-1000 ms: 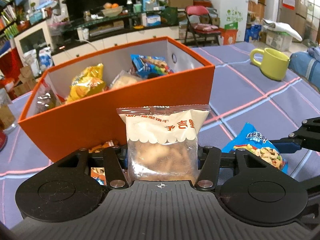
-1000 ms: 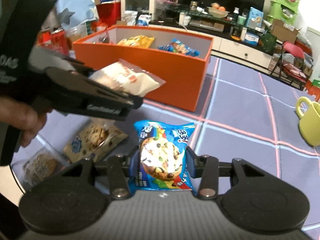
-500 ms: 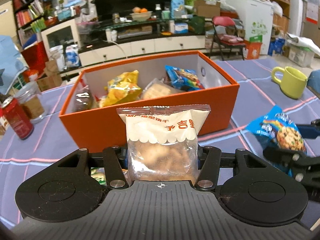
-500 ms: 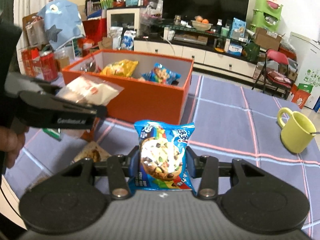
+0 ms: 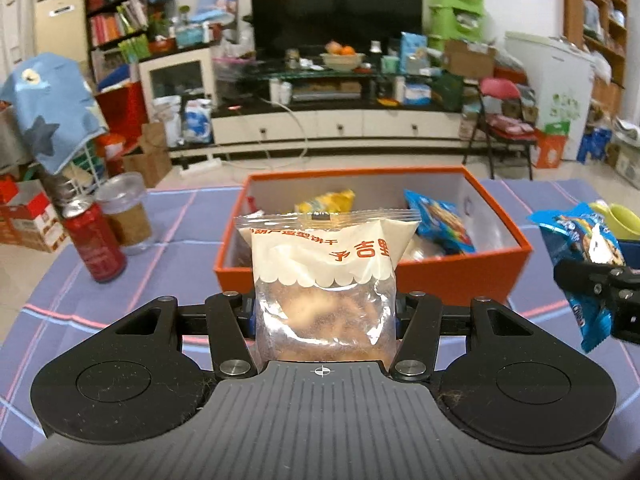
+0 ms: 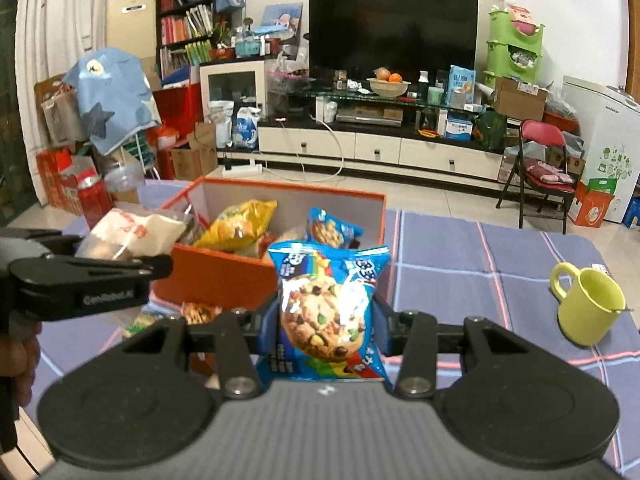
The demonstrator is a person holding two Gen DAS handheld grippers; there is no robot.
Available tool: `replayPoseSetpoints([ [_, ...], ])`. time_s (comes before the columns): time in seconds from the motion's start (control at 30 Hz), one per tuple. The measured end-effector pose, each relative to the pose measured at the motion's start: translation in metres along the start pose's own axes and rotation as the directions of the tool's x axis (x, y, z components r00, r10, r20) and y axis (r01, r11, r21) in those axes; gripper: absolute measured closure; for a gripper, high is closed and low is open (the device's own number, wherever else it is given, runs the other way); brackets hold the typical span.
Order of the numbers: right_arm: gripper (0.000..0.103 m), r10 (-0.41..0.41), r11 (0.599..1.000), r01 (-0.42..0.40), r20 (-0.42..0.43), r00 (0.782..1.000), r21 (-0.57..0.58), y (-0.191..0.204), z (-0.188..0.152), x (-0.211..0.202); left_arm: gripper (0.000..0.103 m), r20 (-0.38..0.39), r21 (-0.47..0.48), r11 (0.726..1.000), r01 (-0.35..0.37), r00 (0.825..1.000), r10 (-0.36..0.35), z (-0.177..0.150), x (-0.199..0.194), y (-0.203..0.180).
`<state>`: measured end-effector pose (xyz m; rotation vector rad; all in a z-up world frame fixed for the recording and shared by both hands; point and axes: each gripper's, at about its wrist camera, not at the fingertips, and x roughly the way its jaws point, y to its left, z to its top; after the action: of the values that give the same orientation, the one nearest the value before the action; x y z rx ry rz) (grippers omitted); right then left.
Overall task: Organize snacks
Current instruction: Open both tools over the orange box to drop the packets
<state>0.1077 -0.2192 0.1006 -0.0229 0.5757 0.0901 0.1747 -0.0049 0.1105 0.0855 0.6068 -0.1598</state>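
My left gripper (image 5: 325, 316) is shut on a cream and clear biscuit packet (image 5: 325, 276) and holds it up in front of the orange box (image 5: 460, 280). My right gripper (image 6: 326, 328) is shut on a blue cookie packet (image 6: 326, 312), raised near the box's front (image 6: 212, 280). The box holds a yellow packet (image 6: 236, 228) and a blue packet (image 6: 330, 230). The left gripper with its packet (image 6: 132, 232) shows at the left of the right wrist view. The right gripper's blue packet (image 5: 584, 256) shows at the right of the left wrist view.
A yellow-green mug (image 6: 588, 306) stands on the purple checked tablecloth (image 6: 460, 248) at the right. A red can (image 5: 94, 240) and a clear jar (image 5: 126, 212) stand left of the box. Loose snack packets (image 6: 200, 312) lie on the cloth before the box.
Both grippers have risen with their packets and now look down into the box from higher up. Both grips are unchanged.
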Motion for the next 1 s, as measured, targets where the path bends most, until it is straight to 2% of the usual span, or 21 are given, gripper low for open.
replayPoseSetpoints([
  [0.23,0.057,0.01,1.0,-0.011,0.021,1.0,0.03,0.007,0.032,0.033,0.087,0.022,-0.037,0.998,-0.048,0.999,0.049,0.028,0.029,0.018],
  [0.47,0.057,0.02,0.999,-0.02,0.024,1.0,0.028,0.015,0.051,0.075,0.087,0.021,-0.052,0.998,-0.04,0.999,0.041,0.044,0.066,0.023],
  [0.83,0.057,0.015,0.994,-0.015,0.002,1.0,0.104,0.009,0.055,0.113,0.087,-0.009,-0.069,0.996,-0.048,0.999,0.048,0.046,0.097,0.022],
  [1.0,0.057,0.05,0.99,-0.048,-0.015,0.999,0.131,0.017,0.054,0.126,0.087,-0.029,-0.073,0.997,-0.037,0.999,0.034,0.045,0.108,0.012],
])
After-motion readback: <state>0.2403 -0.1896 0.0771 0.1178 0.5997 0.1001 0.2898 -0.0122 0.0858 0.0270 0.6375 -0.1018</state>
